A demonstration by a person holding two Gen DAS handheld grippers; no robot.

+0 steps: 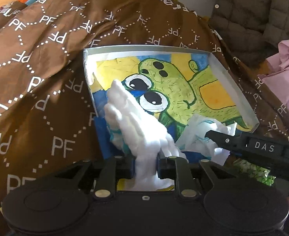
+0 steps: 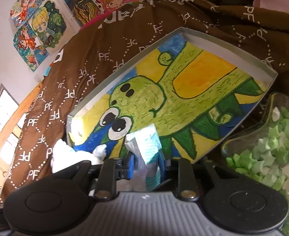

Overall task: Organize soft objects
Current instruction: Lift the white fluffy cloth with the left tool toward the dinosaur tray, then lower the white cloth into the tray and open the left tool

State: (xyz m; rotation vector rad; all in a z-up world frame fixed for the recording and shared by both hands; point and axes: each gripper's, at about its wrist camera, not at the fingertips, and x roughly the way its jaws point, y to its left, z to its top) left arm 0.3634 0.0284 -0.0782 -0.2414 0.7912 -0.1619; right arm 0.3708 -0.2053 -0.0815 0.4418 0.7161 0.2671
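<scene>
A shallow box point(image 1: 233, 82) with a green cartoon creature painted on its floor lies on a brown "PF" blanket point(image 1: 46, 59); it also shows in the right wrist view point(image 2: 231, 45). My left gripper point(image 1: 145, 167) is shut on a white fluffy cotton wad point(image 1: 136, 122) that reaches over the box's near left corner. My right gripper point(image 2: 146, 165) is shut on a white and teal plastic packet point(image 2: 146, 143) at the box's near edge; its finger point(image 1: 242, 143) shows in the left wrist view, with the packet point(image 1: 203, 131). The cotton wad point(image 2: 65, 153) shows left of it.
A clear jar of green and white paper stars point(image 2: 272, 153) stands right of the box. A quilted olive jacket point(image 1: 252, 9) and pink cloth point(image 1: 286, 78) lie at the far right. Drawings point(image 2: 40, 25) hang on the wall beyond the blanket.
</scene>
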